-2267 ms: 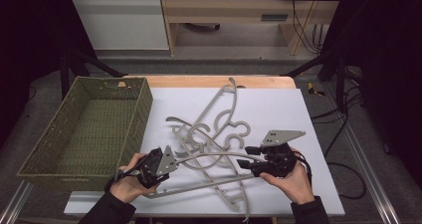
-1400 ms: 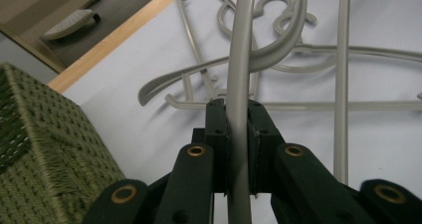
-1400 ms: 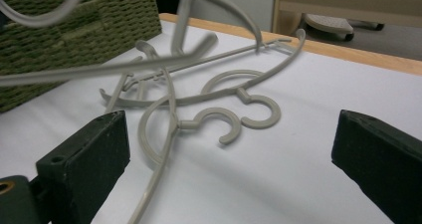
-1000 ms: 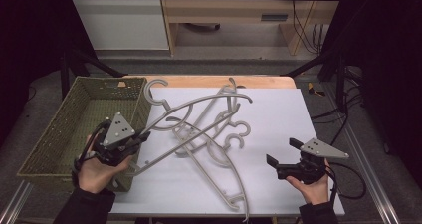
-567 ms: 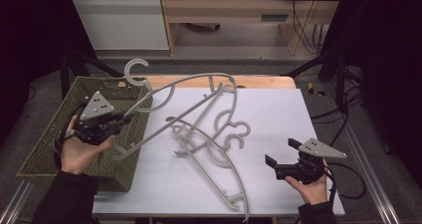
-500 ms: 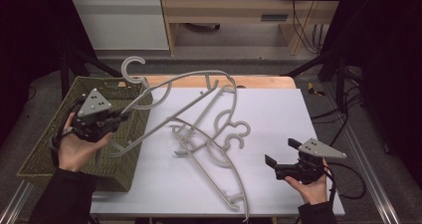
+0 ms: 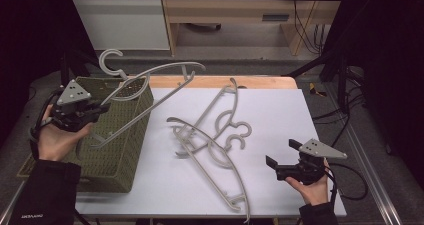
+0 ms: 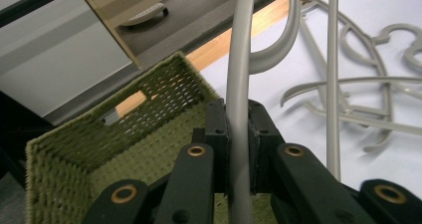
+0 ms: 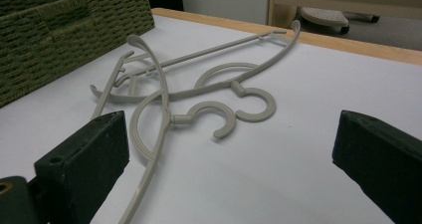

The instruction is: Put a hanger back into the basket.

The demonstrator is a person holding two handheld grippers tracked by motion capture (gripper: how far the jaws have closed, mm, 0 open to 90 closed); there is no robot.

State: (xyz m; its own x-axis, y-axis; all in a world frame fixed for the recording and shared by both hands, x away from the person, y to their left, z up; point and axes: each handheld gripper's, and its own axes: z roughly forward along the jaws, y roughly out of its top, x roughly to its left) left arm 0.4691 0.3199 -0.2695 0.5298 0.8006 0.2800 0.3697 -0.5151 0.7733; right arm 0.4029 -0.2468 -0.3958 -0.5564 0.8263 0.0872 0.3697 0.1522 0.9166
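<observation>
Left gripper point(image 7: 97, 110) raised over the green woven basket point(image 7: 120, 150) at the tabletop's left edge, jaws clamped tight on the bar of a grey plastic hanger point(image 7: 150, 77). Hanger held up off the tabletop, tilted, hook point(image 7: 111, 62) above the basket's far rim, far arm reaching out over the tabletop's far edge. In the left gripper view, bar point(image 8: 239, 109) squeezed between the two black pads, basket point(image 8: 124, 129) directly below.

Right gripper point(image 7: 277, 165) near the tabletop's point(image 7: 310, 115) near right corner, jaws spread wide, holding nothing. Two more grey hangers point(image 7: 215, 135) lying tangled, overlapping, mid-tabletop, hooks side by side; same pair point(image 9: 199, 94) ahead of the open jaws in the right gripper view.
</observation>
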